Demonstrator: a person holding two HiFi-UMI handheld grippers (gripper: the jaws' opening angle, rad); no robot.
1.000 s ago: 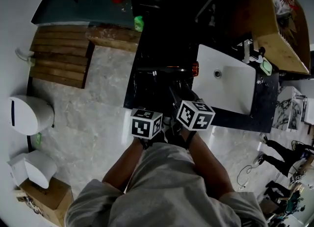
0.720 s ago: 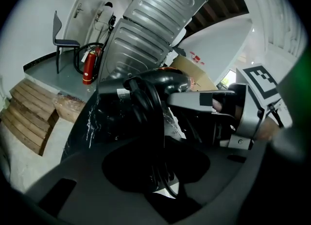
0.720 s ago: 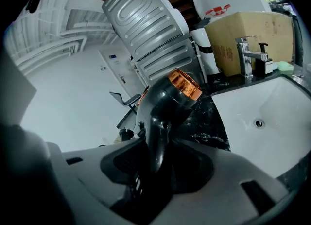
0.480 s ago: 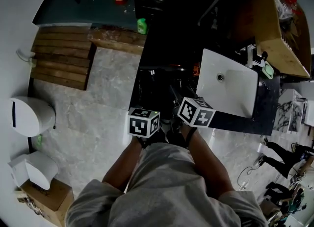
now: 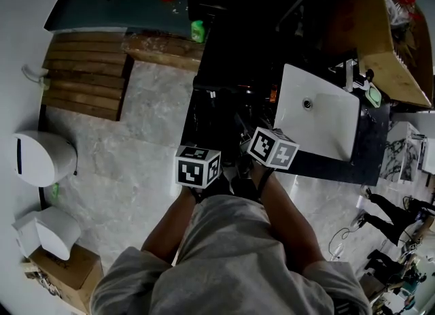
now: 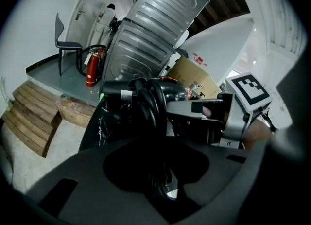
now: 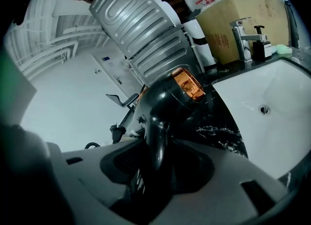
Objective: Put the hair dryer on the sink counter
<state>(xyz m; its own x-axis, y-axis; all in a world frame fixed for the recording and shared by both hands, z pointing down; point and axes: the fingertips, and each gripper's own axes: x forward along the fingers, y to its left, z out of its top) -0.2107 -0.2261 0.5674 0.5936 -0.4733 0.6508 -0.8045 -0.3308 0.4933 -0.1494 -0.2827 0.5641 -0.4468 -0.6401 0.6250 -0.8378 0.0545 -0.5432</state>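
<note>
My right gripper, nearest the lens, was clamped on the handle of the black hair dryer. Its jaws were set wide around the grip, and the dryer's body stood up out of them with its orange-lit end turned toward the sink. Just beside it, my left gripper had its jaws drawn partway in and pinched on the dryer's coiled black cord, whose loops rose upright from between them. In the head view the two grippers sat side by side, close together, at the front edge of the black marbled counter. I held the hair dryer over the counter's left part, near the left rim of the white sink. Whether it touched the stone could not be told. At the sink's back edge stood a chrome tap, with a cardboard box behind it at the back of the counter. A ribbed metal panel rose beyond the counter. Farther off, wooden boards lay on the floor to the left. Past them a red fire extinguisher stood near a dark chair against the white wall.
</note>
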